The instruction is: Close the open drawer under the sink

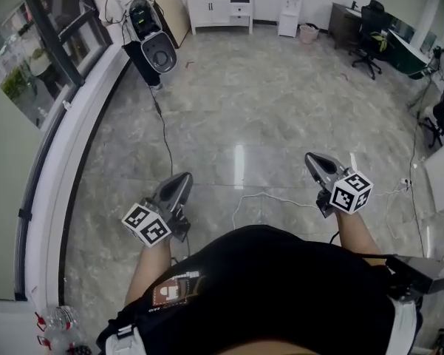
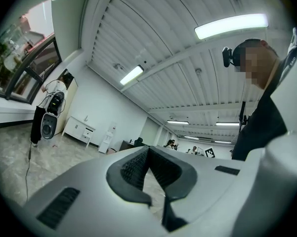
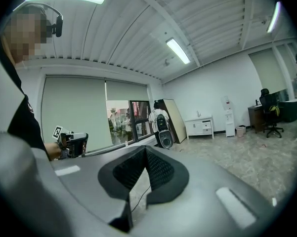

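Note:
A white cabinet (image 1: 220,11) with a tap above it stands against the far wall, well across the floor from me. One drawer (image 1: 240,9) on its right half juts out a little. The cabinet also shows small in the left gripper view (image 2: 79,128) and the right gripper view (image 3: 200,126). My left gripper (image 1: 180,180) and right gripper (image 1: 315,160) are held out level over the marble floor, far from the cabinet. Both are shut, jaws meeting at the tips with nothing between them (image 2: 148,149) (image 3: 145,149).
A black machine on a stand (image 1: 151,46) sits at the left, its cable (image 1: 166,139) trailing over the floor. A water dispenser (image 1: 289,13) and bin (image 1: 308,33) stand right of the cabinet. An office chair (image 1: 369,39) is far right, and a window ledge (image 1: 66,168) runs along the left.

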`<move>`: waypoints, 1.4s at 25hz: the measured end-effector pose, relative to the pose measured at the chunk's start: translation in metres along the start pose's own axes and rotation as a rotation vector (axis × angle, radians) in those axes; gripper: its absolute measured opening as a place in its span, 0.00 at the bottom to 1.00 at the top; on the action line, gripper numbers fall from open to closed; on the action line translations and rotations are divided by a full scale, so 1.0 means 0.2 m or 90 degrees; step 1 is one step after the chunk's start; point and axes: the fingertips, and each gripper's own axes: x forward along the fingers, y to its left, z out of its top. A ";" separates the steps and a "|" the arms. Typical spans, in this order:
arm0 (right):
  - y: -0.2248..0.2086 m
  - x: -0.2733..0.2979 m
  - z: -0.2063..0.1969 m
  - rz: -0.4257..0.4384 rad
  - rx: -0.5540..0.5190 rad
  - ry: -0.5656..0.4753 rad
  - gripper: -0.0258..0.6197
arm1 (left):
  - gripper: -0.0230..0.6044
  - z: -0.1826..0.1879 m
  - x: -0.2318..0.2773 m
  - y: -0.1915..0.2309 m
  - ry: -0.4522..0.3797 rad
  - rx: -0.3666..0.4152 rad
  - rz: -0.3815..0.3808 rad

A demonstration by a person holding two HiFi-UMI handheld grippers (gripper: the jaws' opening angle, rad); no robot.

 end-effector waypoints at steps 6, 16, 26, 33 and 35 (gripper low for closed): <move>-0.15 0.30 0.04 0.055 -0.003 0.011 0.03 | 0.04 -0.01 0.06 0.18 -0.013 -0.011 0.049; -0.70 0.76 0.30 0.162 -0.025 0.006 0.03 | 0.04 0.09 0.57 0.37 -0.054 0.019 0.140; -1.15 1.07 0.31 0.178 0.017 0.015 0.03 | 0.04 0.10 0.99 0.60 -0.033 0.013 0.164; -1.24 1.26 0.29 0.135 0.021 0.017 0.03 | 0.04 0.15 1.09 0.90 -0.032 0.001 0.126; -1.25 1.35 0.31 0.115 0.017 0.018 0.03 | 0.04 0.18 1.11 1.02 -0.026 -0.003 0.110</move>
